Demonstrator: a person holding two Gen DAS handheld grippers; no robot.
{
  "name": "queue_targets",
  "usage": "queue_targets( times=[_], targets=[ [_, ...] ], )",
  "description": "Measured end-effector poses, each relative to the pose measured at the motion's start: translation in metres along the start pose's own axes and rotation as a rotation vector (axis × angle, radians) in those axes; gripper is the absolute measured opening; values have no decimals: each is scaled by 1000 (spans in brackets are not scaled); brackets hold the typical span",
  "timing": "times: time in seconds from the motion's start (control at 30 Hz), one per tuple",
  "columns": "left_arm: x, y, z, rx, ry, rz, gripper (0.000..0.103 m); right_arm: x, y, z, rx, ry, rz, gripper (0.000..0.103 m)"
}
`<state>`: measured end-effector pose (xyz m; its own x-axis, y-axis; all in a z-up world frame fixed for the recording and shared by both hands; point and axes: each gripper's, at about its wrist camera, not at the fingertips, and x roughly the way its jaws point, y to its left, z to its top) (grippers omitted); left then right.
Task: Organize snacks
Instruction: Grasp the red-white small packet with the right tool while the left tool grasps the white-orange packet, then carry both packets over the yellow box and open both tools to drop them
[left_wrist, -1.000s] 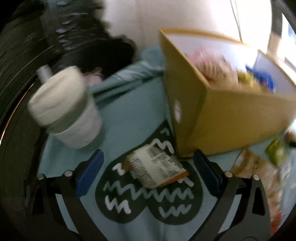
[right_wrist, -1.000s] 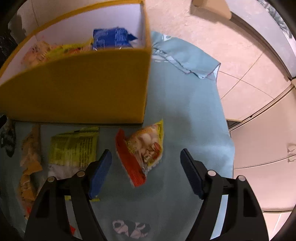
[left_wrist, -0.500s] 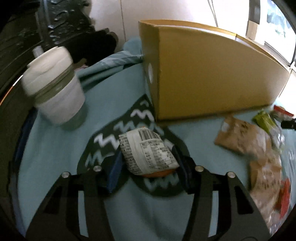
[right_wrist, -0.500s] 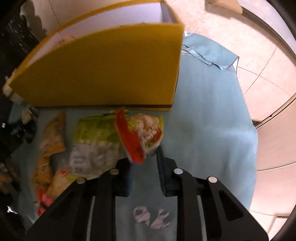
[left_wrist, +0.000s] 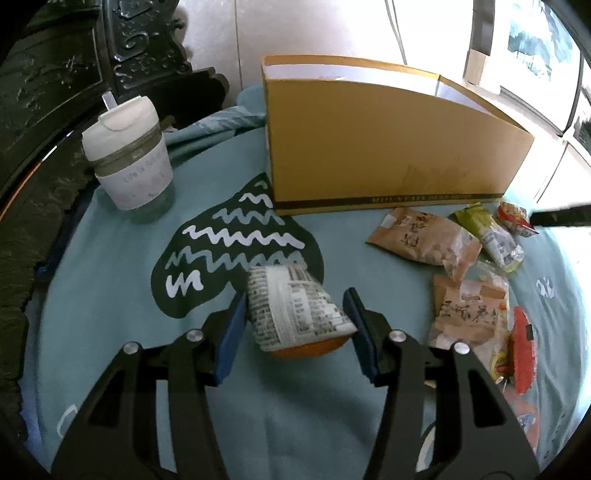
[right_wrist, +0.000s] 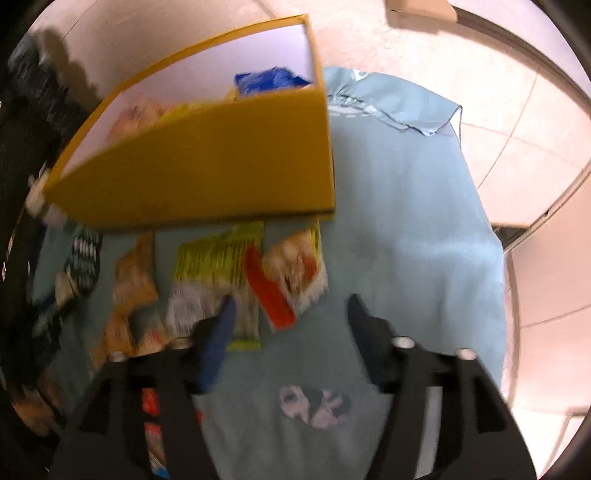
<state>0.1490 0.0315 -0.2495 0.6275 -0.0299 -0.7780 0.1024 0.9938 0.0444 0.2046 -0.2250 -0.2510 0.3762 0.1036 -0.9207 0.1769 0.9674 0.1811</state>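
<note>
My left gripper (left_wrist: 296, 325) is shut on a snack packet (left_wrist: 291, 306) with a white printed label and an orange underside, held just over the teal cloth (left_wrist: 110, 295). The open yellow box (left_wrist: 388, 147) stands behind it. In the right wrist view my right gripper (right_wrist: 291, 301) hangs over the cloth in front of the box (right_wrist: 221, 166), its jaws opening. A red-and-yellow packet (right_wrist: 291, 269) reaches between the fingertips with neither pad pressing on it. The picture is blurred. A blue packet (right_wrist: 269, 79) and other snacks lie inside the box.
A white lidded cup (left_wrist: 129, 158) stands at the left by dark carved furniture (left_wrist: 55, 74). Brown packets (left_wrist: 417, 236), a green one (left_wrist: 487, 229) and a red one (left_wrist: 522, 347) lie scattered at the right. A green-yellow packet (right_wrist: 218, 266) lies left of the right gripper. Tiled floor (right_wrist: 517, 129) shows past the cloth's edge.
The left gripper closed on the white-label packet and drew it back from the box. The right gripper pinched the red-and-yellow packet, then spread its fingers again.
</note>
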Motion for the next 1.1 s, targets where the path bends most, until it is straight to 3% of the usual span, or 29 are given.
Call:
queue_targets(
  times=[0.1,0.13,0.2,0.23,0.27,0.43,0.57,0.63,0.7,0.8,0.87,1.1],
  targets=[
    [-5,-3,-1,8,6,5,53,16,1,18,75,18,-14,64],
    [-5,-2,1,8,7,2,49,24,4,20,84,31,-31,64],
    [-6,-2,1,5,20,0,49,39,12,21,51,67,-52,63],
    [-6,-2,1,8,24,1,49,44,19,20,6,78,-71,55],
    [-5,-2,1,12,28,2,49,43,22,19,-18,70,-74,54],
    [2,14,-6,-33,47,24,50,37,19,8,-63,80,-34,47],
    [12,20,-17,-55,69,10,87,32,6,-11,-50,91,28,47],
    [20,16,-19,-22,102,49,92,31,1,-18,-42,92,26,48],
    [24,24,-20,-60,108,48,97,30,1,-21,-42,94,21,48],
    [21,33,-21,-104,93,21,86,28,1,-26,-40,98,12,47],
    [16,35,-19,-105,78,8,44,29,6,-30,-41,90,3,47],
    [-4,27,-11,-150,30,-97,42,12,19,-40,-44,46,39,47]
  ],
)
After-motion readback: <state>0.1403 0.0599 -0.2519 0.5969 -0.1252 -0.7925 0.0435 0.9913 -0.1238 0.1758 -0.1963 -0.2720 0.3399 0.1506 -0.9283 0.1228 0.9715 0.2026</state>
